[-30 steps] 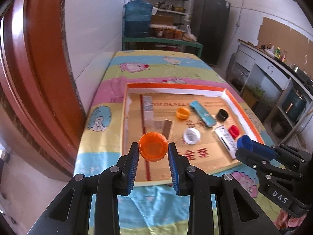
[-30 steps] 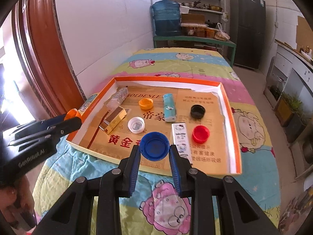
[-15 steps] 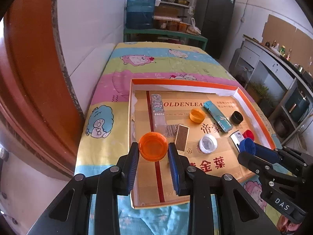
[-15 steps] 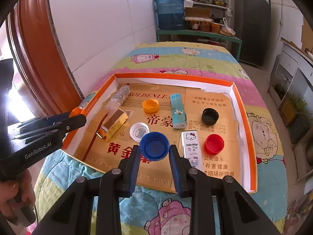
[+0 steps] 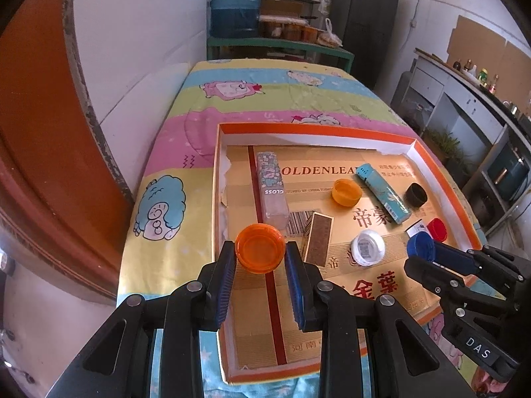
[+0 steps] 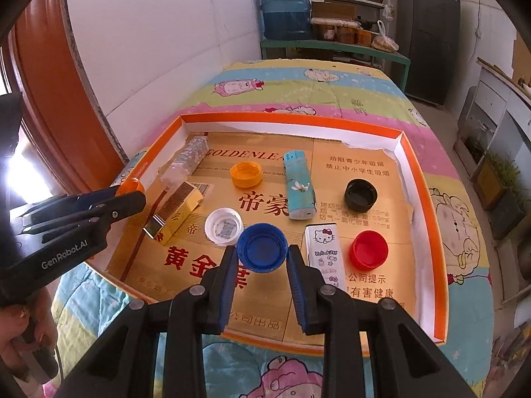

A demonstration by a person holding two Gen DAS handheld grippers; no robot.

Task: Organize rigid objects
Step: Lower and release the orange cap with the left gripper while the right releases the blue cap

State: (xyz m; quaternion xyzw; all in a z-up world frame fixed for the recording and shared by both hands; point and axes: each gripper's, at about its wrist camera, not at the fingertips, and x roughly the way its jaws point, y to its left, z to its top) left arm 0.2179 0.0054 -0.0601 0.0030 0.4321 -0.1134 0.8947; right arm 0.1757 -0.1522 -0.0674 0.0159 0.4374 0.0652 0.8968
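Note:
My left gripper [image 5: 260, 258] is shut on an orange bottle cap [image 5: 260, 248] and holds it above the near left part of the orange-rimmed box tray [image 5: 318, 128]. My right gripper [image 6: 262, 258] is shut on a blue bottle cap [image 6: 262, 247] above the tray's front middle; it also shows in the left wrist view [image 5: 420, 248]. In the tray lie a yellow-orange cap [image 6: 246, 174], a white cap [image 6: 223, 225], a black cap [image 6: 360, 195], a red cap [image 6: 369, 250], a teal lighter [image 6: 298, 189], a Hello Kitty lighter [image 6: 325, 252], a matchbox [image 6: 181, 212] and a clear patterned case [image 5: 271, 189].
The tray sits on a table with a cartoon cloth [image 6: 318, 93]. A white wall [image 6: 159, 39] and a brown door frame [image 5: 43, 126] run along the left. A shelf with a blue water jug [image 6: 285, 8], a fridge [image 6: 428, 33] and cabinets [image 5: 471, 116] stand beyond.
Both grippers have moved forward over the tray, each still holding its cap. The tray's contents now appear closer and have not moved.

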